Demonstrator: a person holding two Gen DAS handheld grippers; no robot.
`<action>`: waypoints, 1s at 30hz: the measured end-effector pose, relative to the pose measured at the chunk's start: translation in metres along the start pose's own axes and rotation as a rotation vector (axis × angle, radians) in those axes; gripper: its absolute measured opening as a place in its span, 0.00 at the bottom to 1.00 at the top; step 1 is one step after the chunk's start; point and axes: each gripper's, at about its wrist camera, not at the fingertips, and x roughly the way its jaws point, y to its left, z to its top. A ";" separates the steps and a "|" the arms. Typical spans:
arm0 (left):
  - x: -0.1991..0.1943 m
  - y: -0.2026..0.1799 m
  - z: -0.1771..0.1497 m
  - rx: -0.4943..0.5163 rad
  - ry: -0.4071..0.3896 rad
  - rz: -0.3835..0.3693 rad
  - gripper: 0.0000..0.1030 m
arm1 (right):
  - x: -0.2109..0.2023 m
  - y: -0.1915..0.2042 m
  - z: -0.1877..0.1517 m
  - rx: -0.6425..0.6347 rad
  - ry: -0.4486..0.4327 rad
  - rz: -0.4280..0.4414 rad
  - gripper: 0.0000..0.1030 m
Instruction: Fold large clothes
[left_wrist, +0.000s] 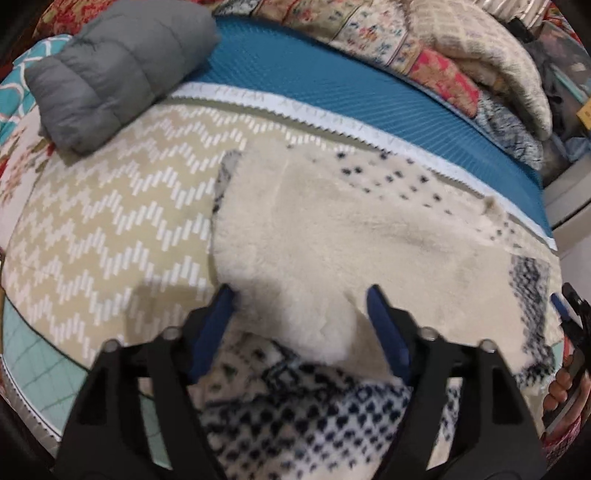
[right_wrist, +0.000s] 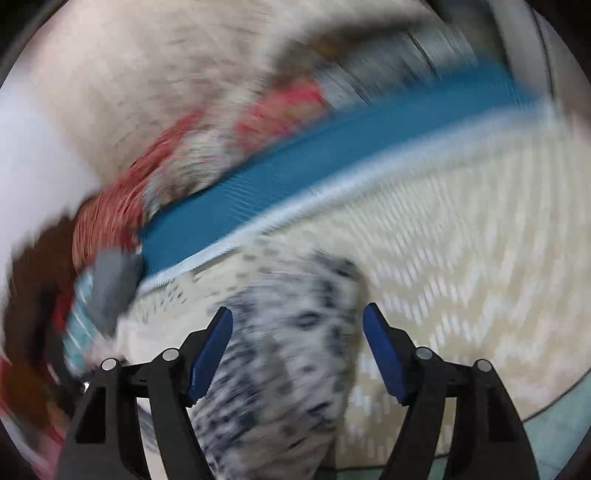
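My left gripper (left_wrist: 299, 295) stands partly open above the cream fleece garment (left_wrist: 332, 229), its blue pads clear of the cloth, gripping nothing. My right gripper (right_wrist: 297, 314) gapes wide over a speckled navy-and-white part of the same garment (right_wrist: 280, 362), holding nothing; that view is badly blurred. The garment lies spread on a beige zigzag mat (left_wrist: 110, 206). Beyond it runs a teal mat (left_wrist: 332, 85) with a white toothed edge, and a folded grey padded jacket (left_wrist: 118, 66) sits at the far left. Heaped blankets (left_wrist: 461, 48) lie farthest back.
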 end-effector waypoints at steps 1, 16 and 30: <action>0.003 0.000 0.000 0.004 0.004 0.015 0.43 | 0.016 -0.011 0.003 0.053 0.068 0.056 0.75; 0.034 -0.076 -0.025 0.424 -0.123 0.413 0.30 | 0.054 -0.069 0.035 0.244 -0.041 0.084 0.43; -0.112 0.004 -0.149 0.220 0.029 0.023 0.79 | -0.068 -0.007 -0.125 -0.194 0.136 0.064 0.50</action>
